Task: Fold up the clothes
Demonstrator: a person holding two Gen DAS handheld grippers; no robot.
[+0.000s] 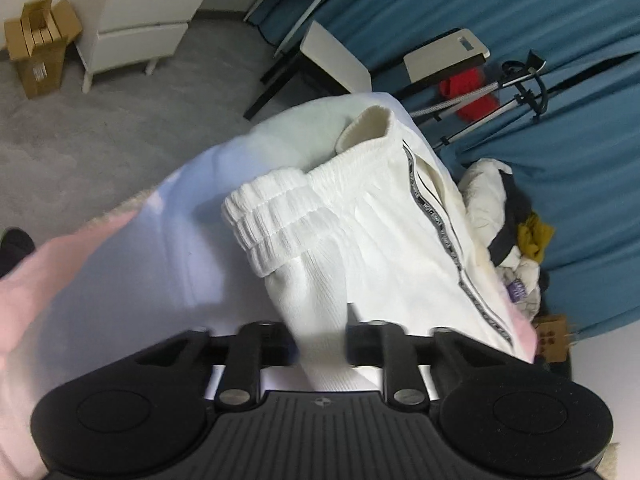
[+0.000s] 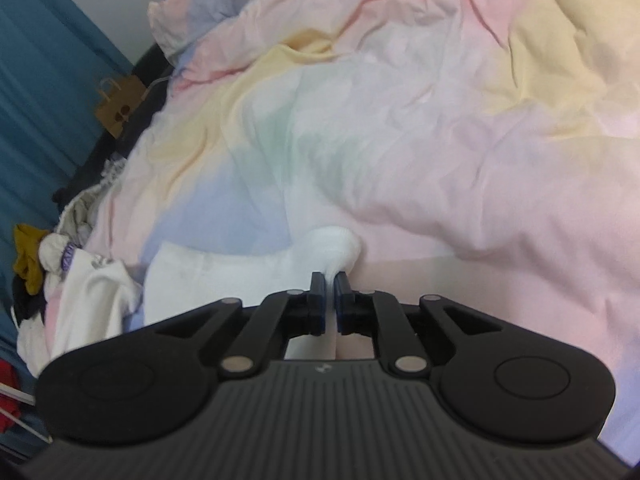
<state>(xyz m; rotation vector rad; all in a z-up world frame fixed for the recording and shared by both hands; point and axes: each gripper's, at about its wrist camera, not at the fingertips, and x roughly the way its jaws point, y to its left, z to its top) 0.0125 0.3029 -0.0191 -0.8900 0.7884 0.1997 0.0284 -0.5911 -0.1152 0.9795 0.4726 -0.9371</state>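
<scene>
White ribbed trousers (image 1: 360,232) with an elastic waistband and a black lettered side stripe lie on the pastel bed cover (image 1: 120,280). My left gripper (image 1: 320,340) is shut on a bunch of their white fabric, which runs back between the fingers. In the right wrist view my right gripper (image 2: 330,280) is shut on a small bunched tip of the same white trousers (image 2: 240,276), close above the bed cover (image 2: 440,140). The rest of the white cloth spreads to the left of the right gripper.
A heap of other clothes (image 1: 512,232) lies at the bed's edge, also in the right wrist view (image 2: 60,276). Blue curtains (image 1: 560,60), a white drawer unit (image 1: 148,20), a cardboard box (image 1: 38,48) and a tripod (image 1: 500,92) stand around on grey carpet.
</scene>
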